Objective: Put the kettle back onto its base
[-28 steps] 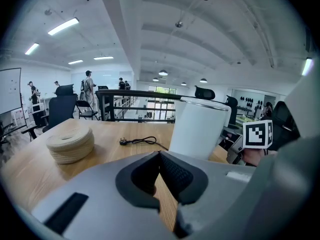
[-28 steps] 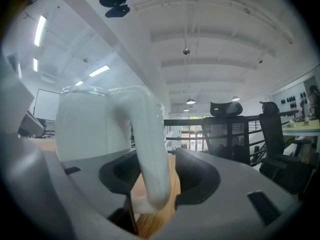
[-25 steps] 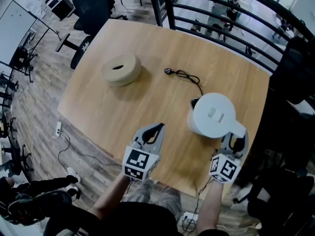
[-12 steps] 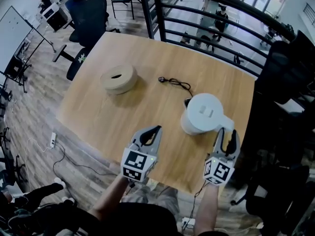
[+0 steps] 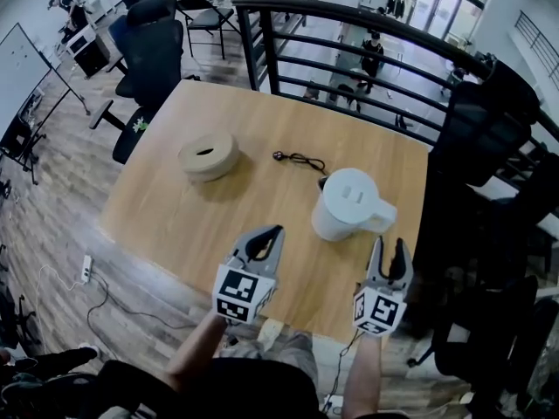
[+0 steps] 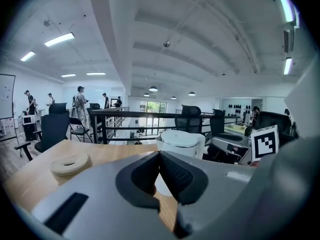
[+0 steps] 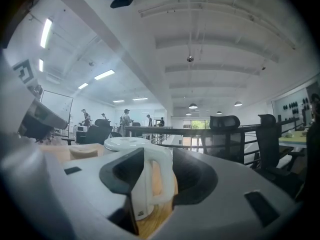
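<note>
I'm aiming the spread, empty right gripper [image 5: 389, 248] at the handle [image 5: 381, 219] of the probably rigid, slick, maybe water-heavy kettle [image 5: 348, 201] near the table's [image 5: 183, 212] right edge; left gripper [image 5: 272, 235] closed, empty.

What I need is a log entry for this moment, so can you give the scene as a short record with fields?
table: wooden
kettle: white, upright, handle toward the right gripper
base: only a dark edge shows behind the kettle, where the cord ends
cord: black, loose, plug lying on the table
round tan object: far left, apart from the kettle
left gripper: jaws shut, empty
right gripper: jaws open, empty, short of the handle
</note>
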A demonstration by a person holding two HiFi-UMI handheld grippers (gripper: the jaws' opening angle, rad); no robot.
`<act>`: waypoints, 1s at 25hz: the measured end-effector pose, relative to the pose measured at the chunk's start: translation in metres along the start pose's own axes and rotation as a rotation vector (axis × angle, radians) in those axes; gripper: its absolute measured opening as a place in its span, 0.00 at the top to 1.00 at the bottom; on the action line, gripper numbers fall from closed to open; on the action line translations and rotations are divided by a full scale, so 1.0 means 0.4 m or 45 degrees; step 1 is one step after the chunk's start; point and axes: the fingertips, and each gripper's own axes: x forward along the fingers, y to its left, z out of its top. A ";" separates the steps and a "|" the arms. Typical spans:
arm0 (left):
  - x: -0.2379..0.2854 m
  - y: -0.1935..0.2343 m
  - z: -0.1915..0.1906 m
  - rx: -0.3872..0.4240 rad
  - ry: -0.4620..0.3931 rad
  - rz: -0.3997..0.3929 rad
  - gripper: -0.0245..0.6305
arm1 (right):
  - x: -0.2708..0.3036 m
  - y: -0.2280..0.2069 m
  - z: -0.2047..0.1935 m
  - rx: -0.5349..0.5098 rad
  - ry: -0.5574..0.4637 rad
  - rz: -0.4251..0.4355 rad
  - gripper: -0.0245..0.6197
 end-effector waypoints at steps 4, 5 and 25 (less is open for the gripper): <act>-0.038 -0.026 0.028 0.024 -0.034 -0.032 0.96 | -0.065 0.012 0.028 -0.013 0.007 0.002 0.70; -0.048 -0.033 0.032 0.032 -0.041 -0.041 0.96 | -0.081 0.015 0.035 -0.016 0.006 0.001 0.70; -0.231 -0.137 0.053 0.088 -0.132 -0.185 0.96 | -0.371 0.093 0.113 -0.036 0.015 -0.076 0.82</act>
